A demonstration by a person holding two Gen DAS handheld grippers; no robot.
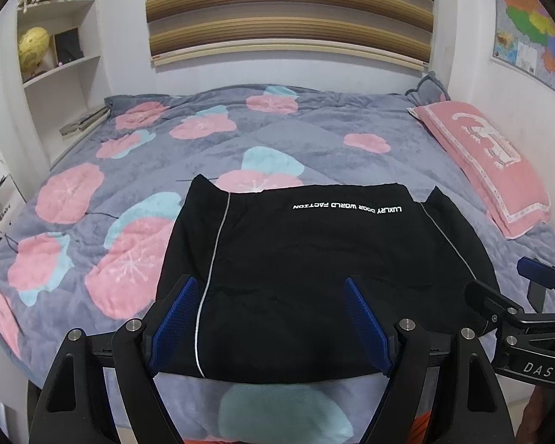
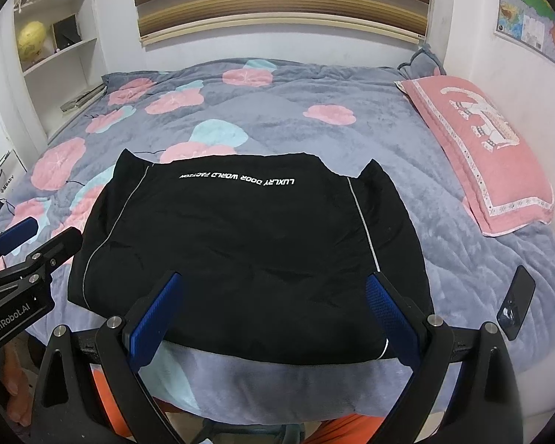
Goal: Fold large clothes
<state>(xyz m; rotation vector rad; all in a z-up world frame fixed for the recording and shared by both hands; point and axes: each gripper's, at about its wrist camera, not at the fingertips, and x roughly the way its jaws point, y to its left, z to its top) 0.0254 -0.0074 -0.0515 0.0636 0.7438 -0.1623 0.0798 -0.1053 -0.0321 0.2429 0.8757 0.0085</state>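
Note:
A black garment [image 1: 314, 266] with white lettering and thin white piping lies folded flat on the bed near its front edge; it also shows in the right wrist view [image 2: 248, 244]. My left gripper [image 1: 270, 296] is open with blue pads, empty, above the garment's near left part. My right gripper [image 2: 273, 288] is open and empty above the near right part. The right gripper shows in the left wrist view [image 1: 514, 288] at the right edge. The left gripper shows in the right wrist view [image 2: 37, 236] at the left edge.
The bed has a grey quilt [image 1: 159, 170] with pink and teal flowers. A pink pillow [image 1: 484, 155] lies at the right by the wall. A white bookshelf [image 1: 59, 63] stands at the left. A dark phone [image 2: 518, 301] lies on the quilt at the right.

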